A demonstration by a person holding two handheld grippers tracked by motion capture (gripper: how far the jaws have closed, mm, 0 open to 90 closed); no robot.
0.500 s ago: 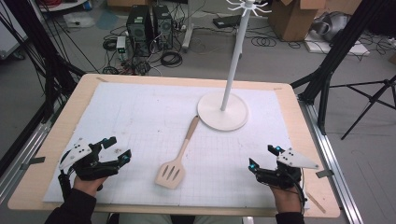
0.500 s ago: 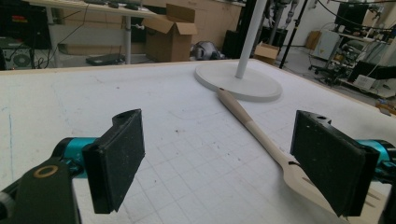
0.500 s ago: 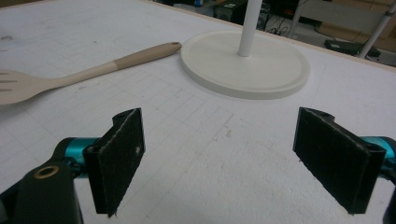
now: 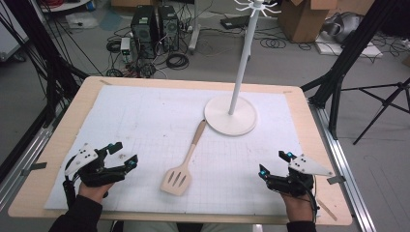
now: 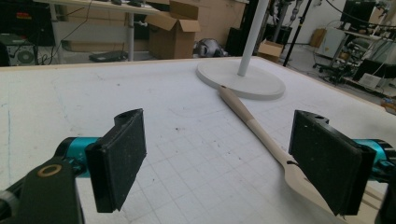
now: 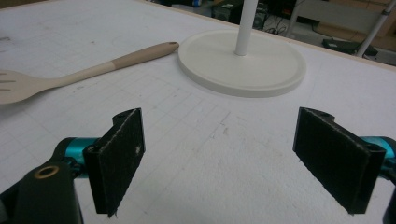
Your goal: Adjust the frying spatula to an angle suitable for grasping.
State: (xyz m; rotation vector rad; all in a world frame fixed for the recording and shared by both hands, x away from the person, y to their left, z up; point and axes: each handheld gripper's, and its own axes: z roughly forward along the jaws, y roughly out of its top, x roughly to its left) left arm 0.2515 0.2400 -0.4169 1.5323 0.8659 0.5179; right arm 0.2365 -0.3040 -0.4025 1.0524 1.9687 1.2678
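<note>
A pale wooden slotted spatula [image 4: 186, 159] lies flat on the white gridded mat, blade toward me, handle tip touching the round base of a white stand [image 4: 230, 115]. In the left gripper view the spatula [image 5: 252, 126] runs diagonally past the right jaw, and the stand base [image 5: 240, 83] sits behind it. My left gripper [image 4: 123, 155] rests at the front left, open and empty. At the front right my right gripper [image 4: 274, 163] is open too, nothing between its jaws. Its own view has the spatula [image 6: 88, 71] at left and the stand base [image 6: 243, 63] ahead.
The stand's thin white pole [image 4: 244, 53] rises tall with hooks at the top. The mat [image 4: 145, 121] covers most of the wooden table [image 4: 63, 140]. Beyond the far edge are computer towers, cables, cardboard boxes and black tripod legs on the floor.
</note>
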